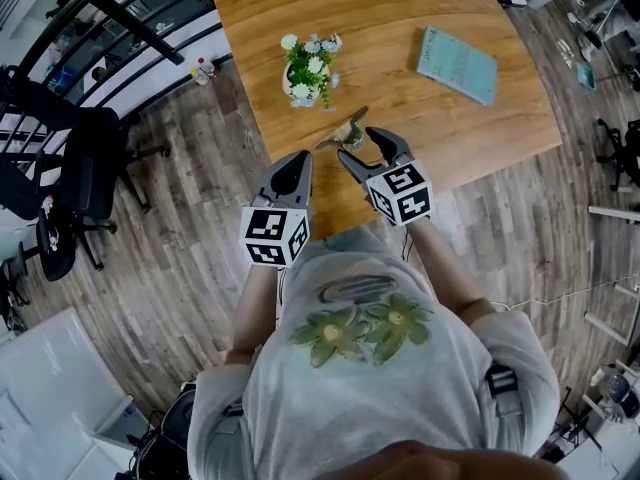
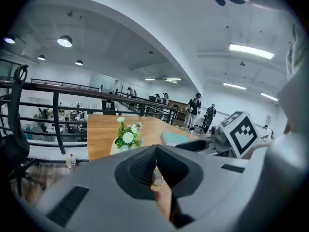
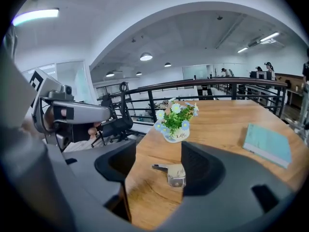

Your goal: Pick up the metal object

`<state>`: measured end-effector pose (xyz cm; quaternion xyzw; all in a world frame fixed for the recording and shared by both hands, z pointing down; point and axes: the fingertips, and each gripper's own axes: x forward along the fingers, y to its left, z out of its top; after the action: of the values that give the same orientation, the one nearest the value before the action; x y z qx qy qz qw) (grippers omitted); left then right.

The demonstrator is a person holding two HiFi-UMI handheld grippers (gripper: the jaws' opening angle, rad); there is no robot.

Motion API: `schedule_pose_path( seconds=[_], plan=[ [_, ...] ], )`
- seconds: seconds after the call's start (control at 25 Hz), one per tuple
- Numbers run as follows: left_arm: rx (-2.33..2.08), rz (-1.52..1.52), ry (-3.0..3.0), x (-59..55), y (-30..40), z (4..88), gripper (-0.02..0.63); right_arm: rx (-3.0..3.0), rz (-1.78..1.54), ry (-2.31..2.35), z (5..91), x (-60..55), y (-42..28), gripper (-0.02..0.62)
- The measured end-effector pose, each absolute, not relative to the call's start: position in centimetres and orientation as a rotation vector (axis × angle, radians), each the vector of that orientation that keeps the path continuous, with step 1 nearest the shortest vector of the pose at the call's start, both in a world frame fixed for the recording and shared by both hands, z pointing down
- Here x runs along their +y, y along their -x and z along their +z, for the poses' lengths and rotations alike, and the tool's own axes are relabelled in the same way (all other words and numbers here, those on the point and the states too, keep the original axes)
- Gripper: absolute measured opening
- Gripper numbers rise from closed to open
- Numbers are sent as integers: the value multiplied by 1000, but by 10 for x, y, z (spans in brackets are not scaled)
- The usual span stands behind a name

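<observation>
"Life" on the white flower pot

We see a table of smooth, satin, grained wood. On the table lie a shiny metal object and a matt paper-covered book. Below the table, the floor looks like weathered wood planks.

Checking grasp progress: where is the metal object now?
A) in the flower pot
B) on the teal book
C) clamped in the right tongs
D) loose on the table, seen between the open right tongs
D: the metal object lies on the table, untouched, framed by the right gripper's wide-open tongs.
</observation>
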<state>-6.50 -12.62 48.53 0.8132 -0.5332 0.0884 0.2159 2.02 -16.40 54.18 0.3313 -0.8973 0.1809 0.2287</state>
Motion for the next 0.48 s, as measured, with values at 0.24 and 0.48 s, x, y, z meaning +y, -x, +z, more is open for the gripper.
schedule_pose_path(
  seconds=[0.24, 0.48],
  plan=[
    [-1465, 284, -2226, -133, 63, 499, 14, -2450, 527, -871, 560, -171, -19, 279],
    [-1452, 320, -2192, -137, 60, 517, 14, -2422, 545, -830, 578, -176, -17, 279]
  ],
)
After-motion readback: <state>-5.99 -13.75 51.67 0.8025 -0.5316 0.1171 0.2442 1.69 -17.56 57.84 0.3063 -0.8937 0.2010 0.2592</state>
